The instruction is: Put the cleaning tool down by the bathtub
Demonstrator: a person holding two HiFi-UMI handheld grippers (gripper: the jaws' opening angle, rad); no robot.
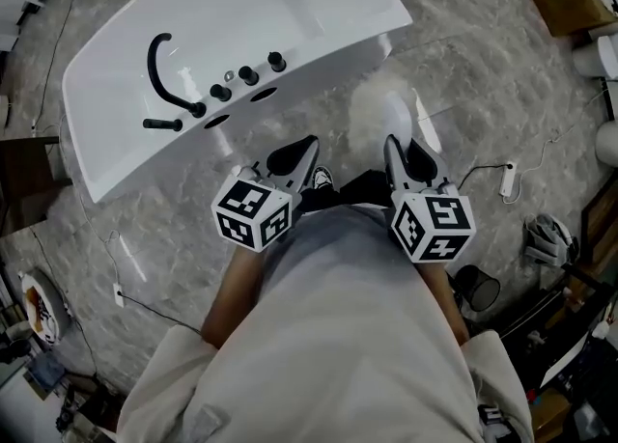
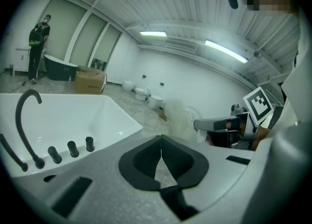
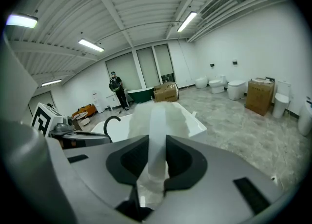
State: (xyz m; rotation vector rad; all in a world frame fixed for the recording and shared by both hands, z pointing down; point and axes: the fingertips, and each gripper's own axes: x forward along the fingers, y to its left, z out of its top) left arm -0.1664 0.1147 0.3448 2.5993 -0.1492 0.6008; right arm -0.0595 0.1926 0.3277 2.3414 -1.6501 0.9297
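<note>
One duster [image 3: 157, 115] is pinched by the right claw [image 3: 156, 142]; the left claw [image 2: 161, 139] is pressed together. One tub [image 1: 241, 7] is seen upper left.

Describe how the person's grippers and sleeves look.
Both the left gripper and right gripper have grey bodies with black jaw pads. Each carries a white cube with black square markers. The person wears a pale short-sleeved top.
</note>
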